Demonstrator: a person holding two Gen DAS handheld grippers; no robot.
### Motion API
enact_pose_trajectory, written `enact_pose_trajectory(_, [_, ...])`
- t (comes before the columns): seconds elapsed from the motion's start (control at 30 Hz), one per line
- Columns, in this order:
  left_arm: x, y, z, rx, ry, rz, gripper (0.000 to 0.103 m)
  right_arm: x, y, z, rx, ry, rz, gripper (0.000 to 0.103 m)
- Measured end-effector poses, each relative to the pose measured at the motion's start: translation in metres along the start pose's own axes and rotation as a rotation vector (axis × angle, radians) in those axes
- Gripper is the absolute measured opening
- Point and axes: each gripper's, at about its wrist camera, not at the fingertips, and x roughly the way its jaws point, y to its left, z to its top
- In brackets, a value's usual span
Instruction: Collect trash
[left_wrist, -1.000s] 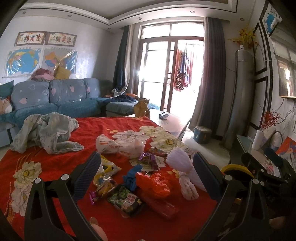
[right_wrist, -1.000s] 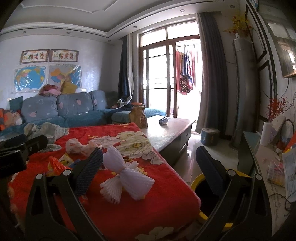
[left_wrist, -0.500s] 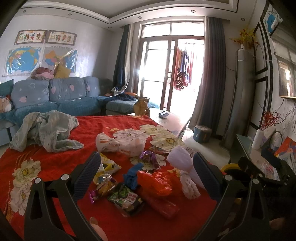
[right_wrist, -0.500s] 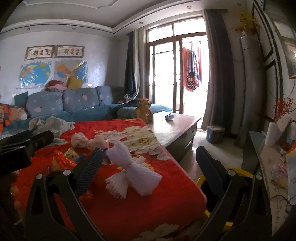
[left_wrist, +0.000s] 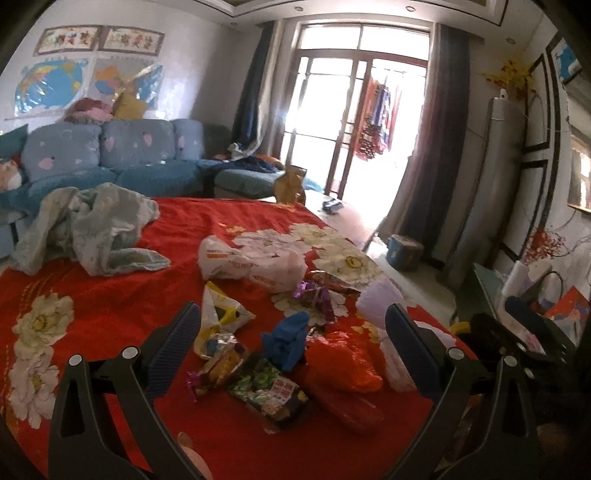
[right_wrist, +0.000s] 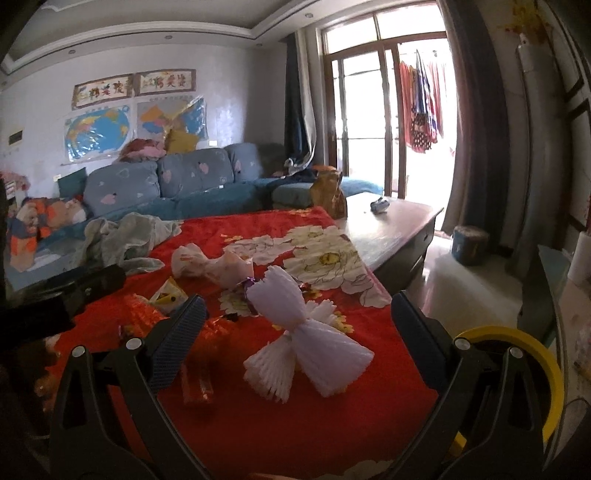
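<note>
Trash lies scattered on a red flowered blanket: a white plastic bag, a yellow wrapper, a blue scrap, an orange-red bag, a green snack packet and purple foil. My left gripper hovers open just above this pile. In the right wrist view a white foam fruit net lies on the blanket, between the fingers of my open right gripper and a little beyond them. A yellow-rimmed bin stands beside the bed on the right.
A crumpled grey-green cloth lies at the blanket's far left. A wooden coffee table and a blue sofa stand beyond. The other gripper's dark body shows at left. A cluttered side table is on the right.
Both grippers have drifted slightly: the right one has turned left, bringing the foam net more between its fingers. Neither gripper has changed its opening. The trash has not moved.
</note>
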Motion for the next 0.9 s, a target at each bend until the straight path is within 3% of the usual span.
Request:
enact_pose_trajectory(0.37, [0.044,-0.019,-0.001,0.028,0.123,-0.136,0.097,0.031,-0.048,-0.003,0.058,0.104,-0.040,0.092])
enact_pose_trajectory(0.53, [0.065,-0.023,-0.011,0.008,0.203,-0.113,0.097,0.048,-0.065,-0.010,0.076,0.185,-0.007,0.087])
enact_pose_trajectory(0.8, [0.076,-0.028,-0.025,0.007,0.250,-0.118,0.095,0.073,-0.070,-0.028,0.105,0.308,0.073,0.066])
enact_pose_trajectory(0.9, [0.076,-0.031,-0.028,0.017,0.267,-0.113,0.079,0.079,-0.068,-0.033,0.112,0.340,0.105,0.051])
